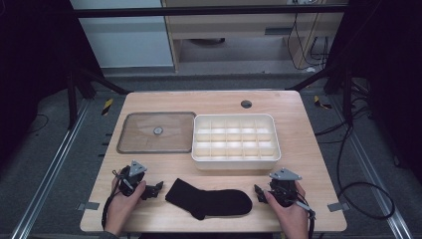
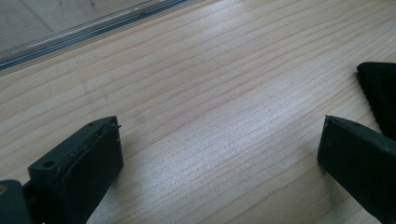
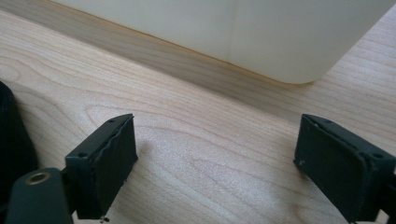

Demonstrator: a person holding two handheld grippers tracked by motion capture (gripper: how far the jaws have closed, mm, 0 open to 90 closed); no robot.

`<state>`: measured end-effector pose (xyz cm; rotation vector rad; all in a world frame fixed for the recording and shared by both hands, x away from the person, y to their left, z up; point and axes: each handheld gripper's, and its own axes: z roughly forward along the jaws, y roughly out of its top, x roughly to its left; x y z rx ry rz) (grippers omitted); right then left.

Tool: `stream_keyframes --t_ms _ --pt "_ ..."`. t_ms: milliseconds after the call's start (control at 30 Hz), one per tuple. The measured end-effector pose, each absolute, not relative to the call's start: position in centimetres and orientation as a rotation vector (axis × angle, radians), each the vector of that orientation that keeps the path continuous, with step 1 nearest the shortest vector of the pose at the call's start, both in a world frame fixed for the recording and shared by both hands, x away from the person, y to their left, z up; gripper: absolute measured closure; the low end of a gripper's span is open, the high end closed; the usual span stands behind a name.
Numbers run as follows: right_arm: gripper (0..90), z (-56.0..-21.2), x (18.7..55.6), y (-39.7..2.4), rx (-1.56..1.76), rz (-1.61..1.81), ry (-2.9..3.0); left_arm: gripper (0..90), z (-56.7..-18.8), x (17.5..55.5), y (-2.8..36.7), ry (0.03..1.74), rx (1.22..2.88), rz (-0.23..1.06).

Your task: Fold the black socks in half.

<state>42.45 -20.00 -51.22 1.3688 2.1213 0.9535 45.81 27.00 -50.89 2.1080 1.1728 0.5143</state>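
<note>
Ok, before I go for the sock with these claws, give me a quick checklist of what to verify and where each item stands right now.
1. Left claw open: ok, jaws wide apart in the left gripper view.
2. Right claw open: ok, jaws wide apart.
3. Sock lies flat between both claws: ok.
4. Neither claw touches the sock: ok, both beside its ends.
5. Box compartments free: ok, they look empty.
6. Lid off the box: ok, flat on the table beside it.
</note>
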Motion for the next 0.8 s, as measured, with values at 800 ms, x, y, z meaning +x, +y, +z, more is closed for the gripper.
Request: stream_keyframes --t_ms 800 --pt "48.8 -49.3 40.6 -20.2 1.358 1.065 2.077 6.8 -47.7 42.5 26.3 1.117 2.108 0.481"
